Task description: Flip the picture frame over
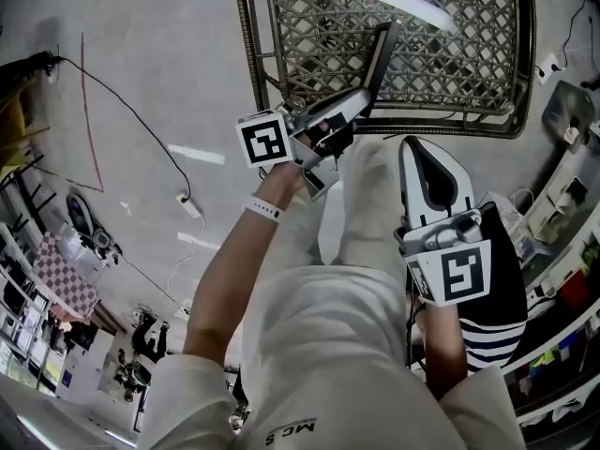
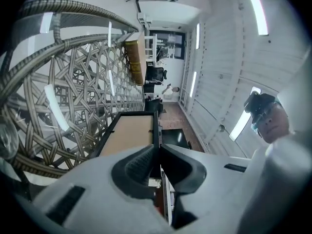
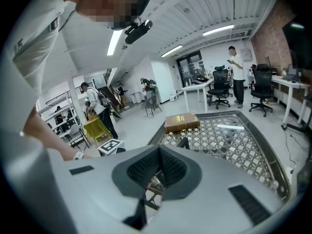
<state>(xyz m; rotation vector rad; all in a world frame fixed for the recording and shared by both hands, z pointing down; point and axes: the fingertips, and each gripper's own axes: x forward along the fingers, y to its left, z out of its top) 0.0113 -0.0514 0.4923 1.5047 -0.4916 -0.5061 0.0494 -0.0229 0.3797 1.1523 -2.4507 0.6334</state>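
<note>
Head view: left gripper (image 1: 354, 106) is clamped on the picture frame (image 1: 382, 52), which sits edge-on over the woven table (image 1: 469, 82). Right gripper (image 1: 419, 157) is by the person's leg, well apart from it.

Left gripper view: jaws pinch the frame's black rim, cardboard back showing.

Right gripper view: jaws together, nothing btwn. Book (image 3: 181, 122) on table.
</note>
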